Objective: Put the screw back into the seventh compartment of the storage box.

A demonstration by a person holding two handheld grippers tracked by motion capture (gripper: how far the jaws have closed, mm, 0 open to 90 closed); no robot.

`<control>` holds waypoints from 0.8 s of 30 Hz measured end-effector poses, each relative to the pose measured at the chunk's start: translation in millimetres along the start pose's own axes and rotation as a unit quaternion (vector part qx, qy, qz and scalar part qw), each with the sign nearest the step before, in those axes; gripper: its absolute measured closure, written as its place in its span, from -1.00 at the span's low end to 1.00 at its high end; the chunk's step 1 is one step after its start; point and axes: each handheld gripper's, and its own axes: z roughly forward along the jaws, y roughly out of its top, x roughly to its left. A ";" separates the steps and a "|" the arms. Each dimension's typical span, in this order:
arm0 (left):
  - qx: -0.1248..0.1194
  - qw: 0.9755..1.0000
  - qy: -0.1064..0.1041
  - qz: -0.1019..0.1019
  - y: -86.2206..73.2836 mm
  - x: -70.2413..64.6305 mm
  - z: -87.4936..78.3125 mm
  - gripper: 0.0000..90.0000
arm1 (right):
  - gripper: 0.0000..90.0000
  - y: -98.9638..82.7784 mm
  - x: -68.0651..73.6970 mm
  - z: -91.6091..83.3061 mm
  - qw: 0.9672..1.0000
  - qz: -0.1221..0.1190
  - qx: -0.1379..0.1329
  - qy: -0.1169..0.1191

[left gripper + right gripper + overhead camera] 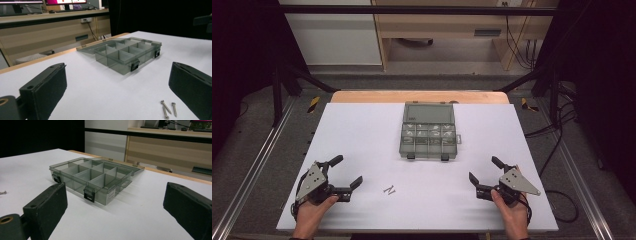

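A smoky grey compartment box (429,136) lies in the middle of the white table top (362,130), its lid folded back flat toward the far edge. The box (127,55) has several divided cells and two black latches; the same box (93,178) faces the right gripper view. Three small screws (389,190) lie loose on the near part of the table, and these screws (168,108) rest just inside the left gripper's right jaw. My left gripper (346,172) is open at the near left, held by a hand. My right gripper (484,170) is open at the near right, nothing between its jaws.
The white top sits on a wooden table whose far edge (419,96) shows behind the box. Metal rails (257,160) run along both sides. Wooden furniture (452,30) and cables (557,145) stand beyond and to the right.
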 end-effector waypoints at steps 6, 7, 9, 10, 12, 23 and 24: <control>0.026 0.999 -0.020 0.015 1.8 -11.7 5.3 -0.95 | -0.89 0.7 1.6 -0.7 1.000 -0.006 0.004 -0.001; 0.024 0.999 -0.024 0.013 2.2 -13.1 6.8 -0.95 | -0.89 0.8 2.0 -1.0 1.000 -0.007 0.006 -0.002; 0.030 0.999 -0.031 0.011 3.5 -16.8 9.8 -0.95 | -0.90 0.9 2.1 -1.4 1.000 -0.010 0.007 -0.003; 0.035 0.999 -0.035 0.010 5.0 -20.0 12.3 -0.92 | -0.90 1.0 1.9 -2.0 1.000 -0.010 0.007 -0.005; 0.051 0.998 -0.045 0.013 8.4 -24.7 16.5 -0.92 | -0.90 1.1 1.8 -2.0 1.000 -0.009 0.006 -0.005; 0.179 0.978 -0.106 0.013 35.1 -45.8 49.5 -0.91 | -0.91 1.0 2.1 -3.0 1.000 -0.013 0.012 -0.009; 0.189 0.976 -0.105 0.018 36.3 -46.0 53.0 -0.90 | -0.91 1.0 2.1 -2.9 1.000 -0.013 0.012 -0.009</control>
